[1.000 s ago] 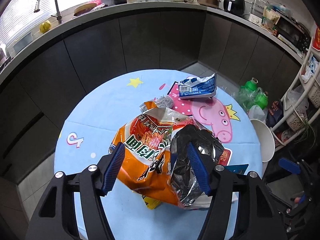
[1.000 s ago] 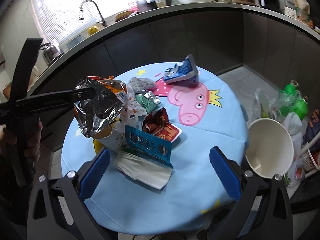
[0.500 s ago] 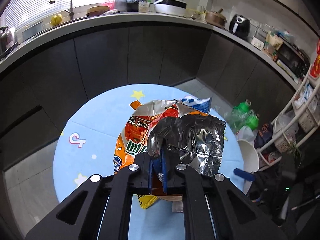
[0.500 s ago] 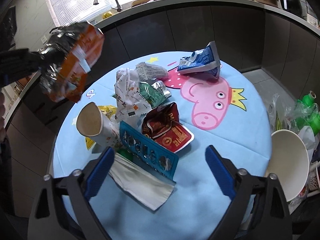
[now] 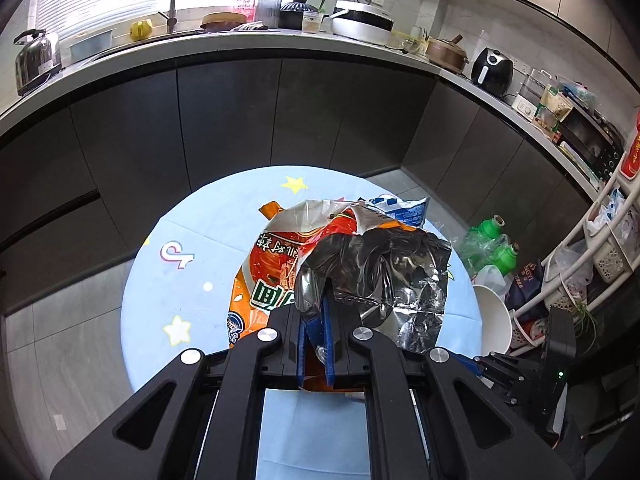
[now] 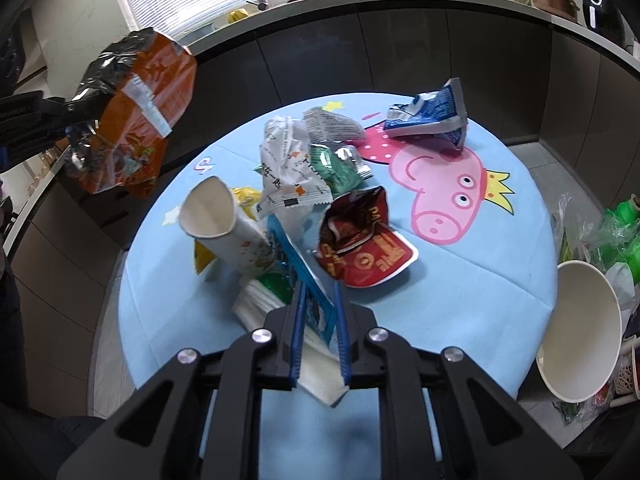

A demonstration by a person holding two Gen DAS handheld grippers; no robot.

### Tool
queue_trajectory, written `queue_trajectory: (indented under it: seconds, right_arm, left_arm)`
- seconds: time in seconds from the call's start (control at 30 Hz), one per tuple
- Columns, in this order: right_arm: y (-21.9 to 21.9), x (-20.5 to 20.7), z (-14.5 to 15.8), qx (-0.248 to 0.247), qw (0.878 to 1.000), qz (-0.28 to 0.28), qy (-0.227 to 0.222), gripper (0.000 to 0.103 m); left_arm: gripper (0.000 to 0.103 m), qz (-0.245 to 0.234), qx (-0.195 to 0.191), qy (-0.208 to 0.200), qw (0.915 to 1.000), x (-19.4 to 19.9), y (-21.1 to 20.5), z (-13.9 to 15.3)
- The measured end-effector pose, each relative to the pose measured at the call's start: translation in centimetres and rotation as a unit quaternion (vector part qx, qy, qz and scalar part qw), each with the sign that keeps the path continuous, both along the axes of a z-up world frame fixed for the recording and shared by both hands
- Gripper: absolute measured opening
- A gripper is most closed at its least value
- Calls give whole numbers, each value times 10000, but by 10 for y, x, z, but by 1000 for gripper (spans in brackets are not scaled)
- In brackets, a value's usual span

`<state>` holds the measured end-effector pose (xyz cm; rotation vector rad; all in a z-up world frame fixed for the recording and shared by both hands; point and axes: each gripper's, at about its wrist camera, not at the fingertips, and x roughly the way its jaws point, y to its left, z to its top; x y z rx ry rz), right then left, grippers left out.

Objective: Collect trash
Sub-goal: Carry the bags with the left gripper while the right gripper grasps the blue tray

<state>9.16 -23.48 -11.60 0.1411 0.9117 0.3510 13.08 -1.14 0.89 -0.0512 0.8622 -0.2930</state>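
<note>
Left tongs still grip the orange bag — right tongs newly pinch, seemingly, the blue wrapper.

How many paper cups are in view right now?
2. One white paper cup lies tipped in the trash pile on the round blue table; a larger white paper cup sits off the table's right edge. Others may be buried under wrappers.

I read little: a TikTok-style note logo on the tablecloth, nine o'clock of the orange bag, whose Chinese characters I can't make out.
</note>
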Motion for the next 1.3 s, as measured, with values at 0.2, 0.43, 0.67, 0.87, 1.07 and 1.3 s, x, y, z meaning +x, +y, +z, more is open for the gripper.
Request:
queue_trajectory:
  seconds: [0.2, 0.43, 0.67, 0.87, 1.07, 1.3]
  right_arm:
    - [9, 2, -9, 5, 9999, 79, 94, 23]
    - [8, -2, 6, 227, 9996, 184, -55, 10]
    - [-6, -21, 49, 366, 9979, -16, -533, 10]
    - [-39, -41, 80, 354, 9934, -533, -951, 10]
    - [-83, -62, 89, 347, 9869, -1135, -1094, 10]
    - [-139, -83, 80, 383, 9764, -1822, -1089, 10]
  left_arm:
    - [6, -17, -44, 38, 10000, -3, 1, 0]
    - [6, -3, -64, -48, 10000, -4, 4, 8]
    - [6, -142, -236, -342, 9990, -16, -4, 27]
    - [6, -538, -412, -388, 9969, -19, -36, 35]
    - [6, -1049, -528, -308, 9926, -20, -84, 35]
    - [6, -1642, -516, -141, 9850, -22, -148, 25]
